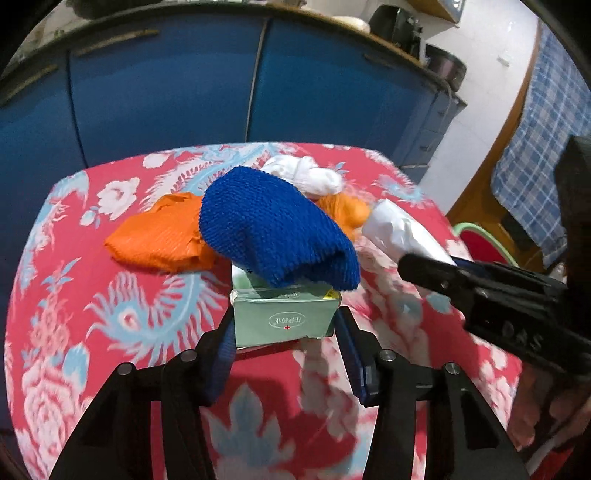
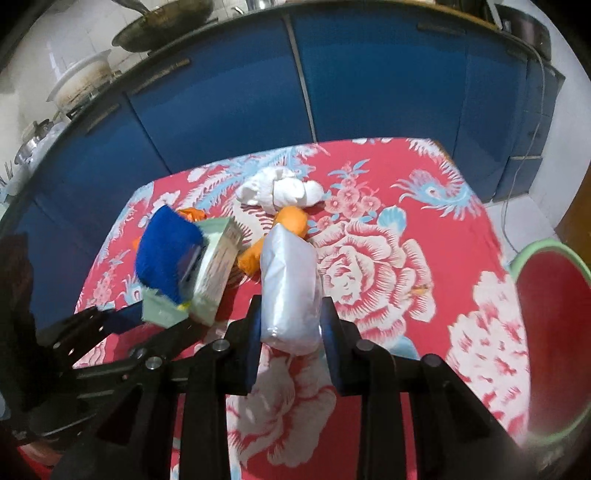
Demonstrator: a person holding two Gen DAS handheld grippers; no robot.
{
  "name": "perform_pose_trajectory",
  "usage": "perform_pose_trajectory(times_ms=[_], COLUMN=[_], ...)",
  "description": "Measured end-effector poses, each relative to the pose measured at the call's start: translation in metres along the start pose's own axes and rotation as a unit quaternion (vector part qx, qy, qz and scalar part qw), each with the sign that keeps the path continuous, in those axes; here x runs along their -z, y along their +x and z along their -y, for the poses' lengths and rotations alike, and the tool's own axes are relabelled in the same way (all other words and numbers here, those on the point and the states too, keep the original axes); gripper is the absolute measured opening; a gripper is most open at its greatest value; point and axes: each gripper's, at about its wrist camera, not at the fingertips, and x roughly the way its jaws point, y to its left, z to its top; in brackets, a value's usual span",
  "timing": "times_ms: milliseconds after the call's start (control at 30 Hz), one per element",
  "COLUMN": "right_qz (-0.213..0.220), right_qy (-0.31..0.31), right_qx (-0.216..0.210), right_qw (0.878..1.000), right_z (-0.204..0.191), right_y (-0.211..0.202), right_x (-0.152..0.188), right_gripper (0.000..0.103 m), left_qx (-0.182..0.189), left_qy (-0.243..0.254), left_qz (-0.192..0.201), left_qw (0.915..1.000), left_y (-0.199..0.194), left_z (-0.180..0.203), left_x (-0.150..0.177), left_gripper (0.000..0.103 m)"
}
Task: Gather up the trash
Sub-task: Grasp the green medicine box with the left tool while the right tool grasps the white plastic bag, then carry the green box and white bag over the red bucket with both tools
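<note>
A pale green cardboard box (image 1: 291,306) sits between the fingers of my left gripper (image 1: 284,326), and both blue pads press on its sides. A blue knitted cloth (image 1: 273,229) lies draped over the box. In the right wrist view the box (image 2: 214,273) is tilted under the cloth (image 2: 166,254). My right gripper (image 2: 290,321) is shut on a white plastic packet (image 2: 290,280), which it holds above the table. Behind them lie orange crumpled material (image 1: 159,236) and a white tissue wad (image 1: 310,173).
The table has a red floral cloth (image 1: 110,332). Blue cabinet doors (image 1: 166,92) stand close behind it. A red bin with a green rim (image 2: 554,314) stands off the table's right edge. Pots and a wok (image 2: 162,26) sit on the counter above.
</note>
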Motion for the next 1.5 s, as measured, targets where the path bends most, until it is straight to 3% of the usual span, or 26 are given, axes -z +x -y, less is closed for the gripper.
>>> perform_pose_trajectory(times_ms=[233,333,433,500,533,600,700,833,1100,1500], right_qz=[0.021,0.028,0.031,0.03,0.028,0.027,0.029,0.035,0.054,0.083], right_qy=[0.005,0.008,0.005,0.002,0.002,0.0,-0.007,-0.01,0.008,0.084], right_qx=[0.003,0.004,0.002,0.004,0.006,0.005,0.009,0.014,0.027,0.095], right_qw=[1.0,1.0,1.0,1.0,1.0,1.0,1.0,0.999,0.998,0.988], right_z=[-0.005,-0.01,-0.015,-0.017,-0.018,-0.021,-0.023,-0.023,-0.012,0.064], right_y=[-0.034,-0.045,-0.053,-0.054,-0.055,-0.057,-0.061,-0.066,-0.091,-0.148], right_x=[0.016,0.024,0.031,0.035,0.038,0.042,0.046,0.048,0.06,0.099], right_gripper=[0.033,0.033,0.033,0.033,0.033,0.033,0.033,0.033,0.033,0.033], left_qx=[0.033,0.019,0.092,0.057,0.052,0.096,0.06,0.076,0.071,0.127], left_qy=[-0.015,-0.028,-0.064,-0.048,-0.074,-0.095,-0.061,-0.079,-0.029,0.055], left_qz=[0.029,0.017,0.014,0.013,-0.001,-0.001,0.021,0.028,0.047,0.028], left_qw=[0.9989,0.9993,0.9936,0.9971,0.9959,0.9908,0.9961,0.9936,0.9959,0.99], left_y=[-0.047,-0.044,-0.047,-0.04,-0.036,-0.039,-0.047,-0.055,-0.068,-0.043], left_z=[0.0,-0.006,-0.013,-0.013,-0.019,-0.023,-0.014,-0.015,0.017,0.113], left_x=[0.011,0.014,0.021,0.026,0.029,0.033,0.034,0.032,0.031,0.032], left_gripper=[0.053,0.053,0.053,0.053,0.053,0.053,0.053,0.053,0.053,0.053])
